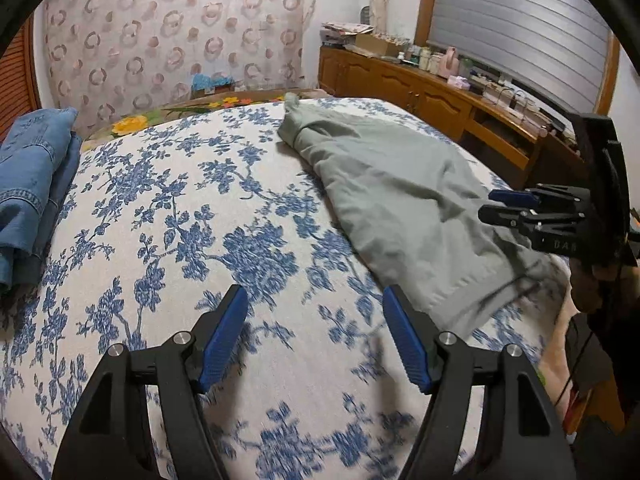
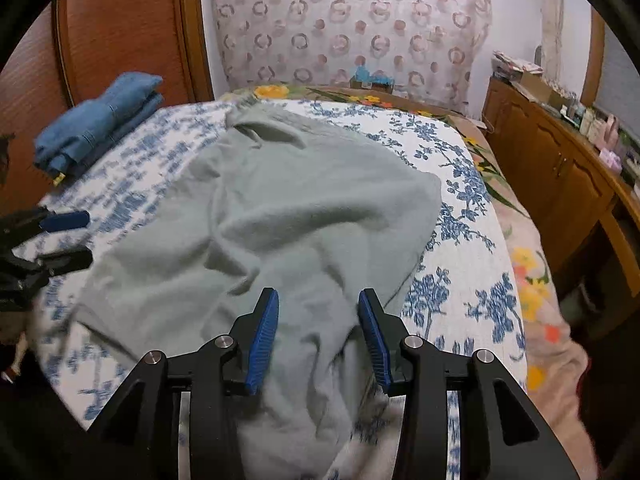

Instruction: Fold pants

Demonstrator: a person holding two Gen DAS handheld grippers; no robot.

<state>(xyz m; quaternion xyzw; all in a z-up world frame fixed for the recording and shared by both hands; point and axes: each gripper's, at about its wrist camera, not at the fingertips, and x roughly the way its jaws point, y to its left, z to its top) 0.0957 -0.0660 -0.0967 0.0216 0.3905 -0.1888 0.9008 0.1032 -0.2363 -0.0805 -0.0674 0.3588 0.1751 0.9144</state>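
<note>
matt soft cloth pants [image 2: 280, 216]; glossy wood cabinet [image 2: 560, 176].

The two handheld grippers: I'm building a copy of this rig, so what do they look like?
Both match. The left gripper and the right gripper have black angular plastic bodies with triangular cut-outs and round silver bolt heads at the pivots. Their fingers carry blue pads with a fine ribbed texture. Seen from the left wrist view, the right gripper's side bears pale lettering, partly legible as "DA". No cables or sleeves are clearly visible.
</note>
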